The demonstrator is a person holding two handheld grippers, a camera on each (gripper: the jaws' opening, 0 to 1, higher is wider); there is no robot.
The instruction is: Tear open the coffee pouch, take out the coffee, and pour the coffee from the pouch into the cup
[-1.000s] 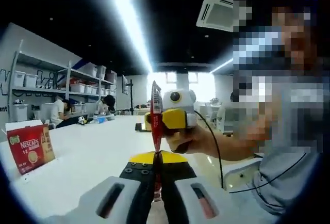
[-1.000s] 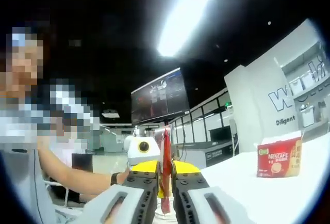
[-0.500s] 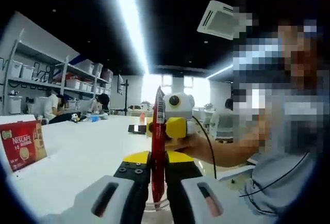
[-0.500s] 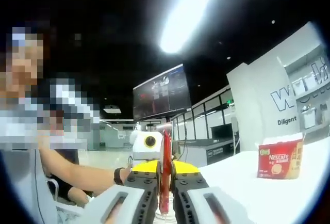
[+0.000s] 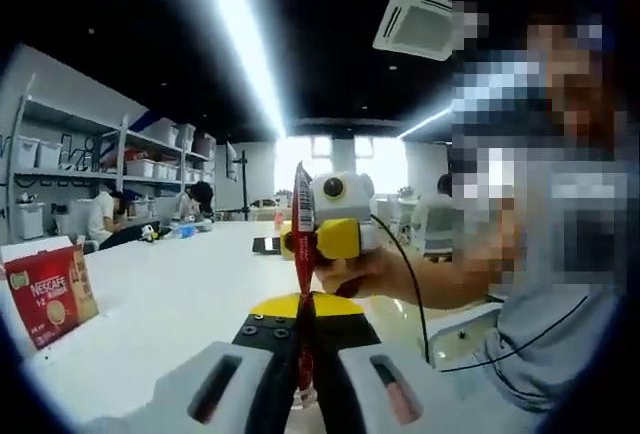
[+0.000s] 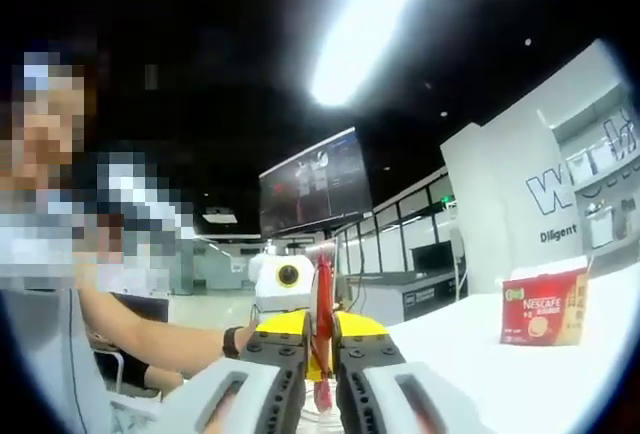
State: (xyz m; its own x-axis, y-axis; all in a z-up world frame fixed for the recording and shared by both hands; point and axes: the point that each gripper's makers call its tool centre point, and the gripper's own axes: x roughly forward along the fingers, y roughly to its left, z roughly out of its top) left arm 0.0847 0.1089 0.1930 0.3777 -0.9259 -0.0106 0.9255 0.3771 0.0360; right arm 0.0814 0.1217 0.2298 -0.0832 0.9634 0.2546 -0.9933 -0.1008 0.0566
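Observation:
A slim red coffee pouch stands upright and edge-on between both grippers. My left gripper is shut on its lower part. Beyond it, a hand holds my right gripper, yellow and white, against the pouch's upper part. In the right gripper view, the right gripper is shut on the same pouch, with the left gripper just behind it. Something pale shows low between the jaws; I cannot tell what it is.
A red Nescafe box stands on the white table; it also shows at the right in the other view. The person holding the grippers sits close by. Shelves with bins line the far wall, and people work at distant tables.
Both views have swayed a little with the hands. The pouch stays pinched between the two grippers, its top leaning slightly differently in the left gripper view.

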